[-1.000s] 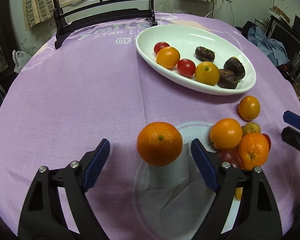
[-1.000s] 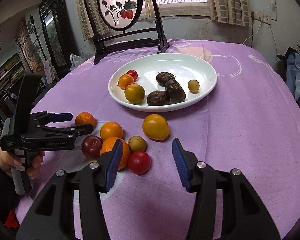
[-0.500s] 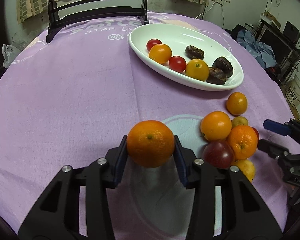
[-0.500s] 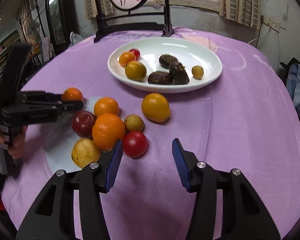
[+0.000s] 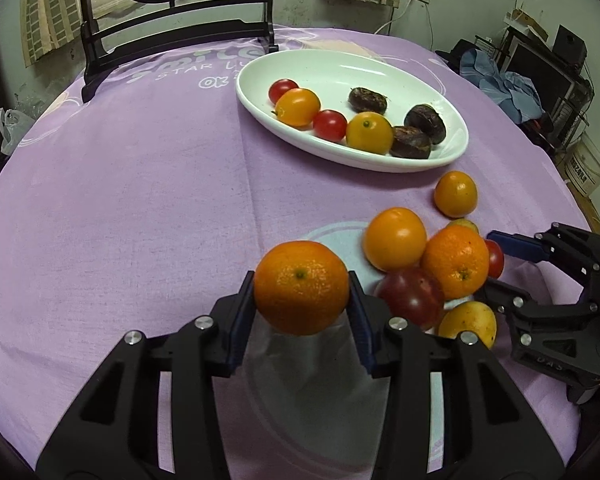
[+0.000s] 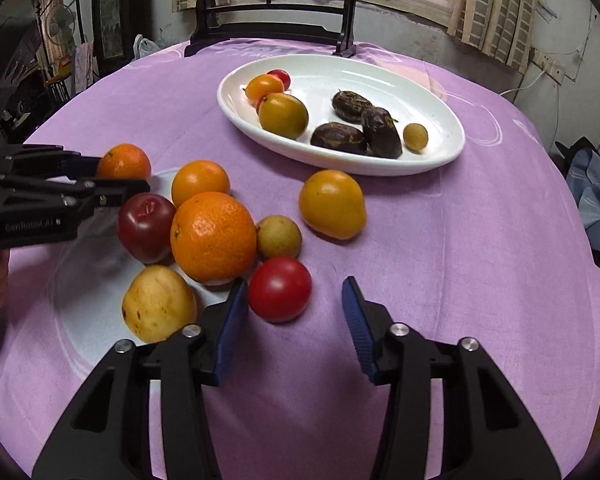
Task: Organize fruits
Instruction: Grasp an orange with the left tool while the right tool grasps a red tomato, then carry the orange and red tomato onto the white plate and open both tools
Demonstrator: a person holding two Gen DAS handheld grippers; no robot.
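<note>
Behind the left fingers (image 5: 300,300) clamping an orange (image 5: 301,287), table hidden; right fingers (image 6: 296,312) closing, tomato (image 6: 280,289) between.

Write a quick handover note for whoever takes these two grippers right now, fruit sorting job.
Left gripper: shut on an orange.
Right gripper: jaws closing around a red tomato on the cloth, one pad beside it, not gripped yet.
White plate: already holds tomatoes, small orange fruits and three dark fruits.
Left on the purple tablecloth: big orange, red apple, yellow fruit, and several smaller orange and greenish ones.
To do: plate the held orange, then clear the pile.
</note>
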